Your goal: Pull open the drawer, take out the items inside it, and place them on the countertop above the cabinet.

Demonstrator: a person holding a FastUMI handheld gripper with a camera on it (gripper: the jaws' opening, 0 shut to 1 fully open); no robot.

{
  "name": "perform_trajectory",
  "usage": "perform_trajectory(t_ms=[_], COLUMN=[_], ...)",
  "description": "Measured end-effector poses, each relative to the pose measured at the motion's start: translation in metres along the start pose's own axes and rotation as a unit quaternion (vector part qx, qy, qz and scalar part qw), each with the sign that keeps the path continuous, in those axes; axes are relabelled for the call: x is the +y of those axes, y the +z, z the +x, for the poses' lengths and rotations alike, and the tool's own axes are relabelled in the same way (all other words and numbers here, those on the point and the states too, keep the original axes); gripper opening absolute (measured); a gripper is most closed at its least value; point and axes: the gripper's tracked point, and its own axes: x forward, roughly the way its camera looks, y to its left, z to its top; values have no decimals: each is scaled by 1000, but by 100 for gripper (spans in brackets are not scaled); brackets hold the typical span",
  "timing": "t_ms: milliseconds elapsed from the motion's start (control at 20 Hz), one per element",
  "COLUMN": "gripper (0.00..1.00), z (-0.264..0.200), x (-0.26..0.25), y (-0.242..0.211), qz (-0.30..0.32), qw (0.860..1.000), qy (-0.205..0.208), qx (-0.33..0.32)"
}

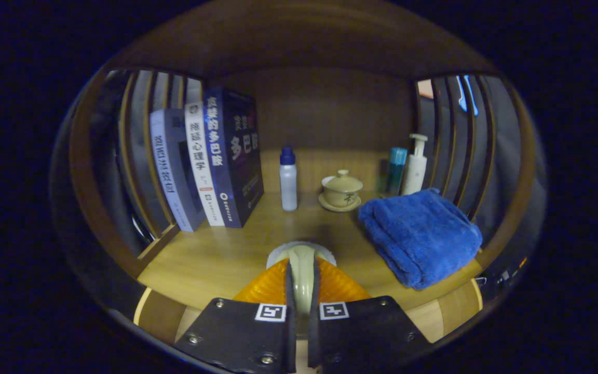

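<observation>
The gripper [302,291] hides most of the pale held object [302,262] (kind unclear)

My gripper [301,283] has both fingers pressed on the pale handle of a cup [302,262] above the wooden countertop [216,254]. Beyond: upright books [211,161], small bottle [288,179], lidded teacup [341,190], folded blue towel [421,236], pump bottle [415,163].

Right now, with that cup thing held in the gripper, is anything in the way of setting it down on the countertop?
The gripper is shut on a pale handled item. Just ahead, the countertop is bare wood. The books, bottle, lidded cup and blue towel sit beyond or aside, so nothing visible blocks it.
</observation>
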Motion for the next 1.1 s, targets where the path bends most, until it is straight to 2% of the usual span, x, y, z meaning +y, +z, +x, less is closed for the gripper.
perform_trajectory(t_ms=[50,100,250,400,550,650,850,1000,1100], gripper=[10,15,15,18,21,48,100,100,100], z=[11,25,54,60,57,38,-15,-68,-107], x=[-1,-2,-12,-10,-10,-10,-16,-16,-19], y=[5,17,36,43,44,46,61,71,75], qz=[-2,2,-24,-49,-59,-48,-50,-19,-27], qw=[1000,1000,996,991,990,989,984,981,977], qy=[10,12,14,12,14,20,5,12,12], qx=[-2,-28,-86,-121,-129,-138,-173,-192,-211])
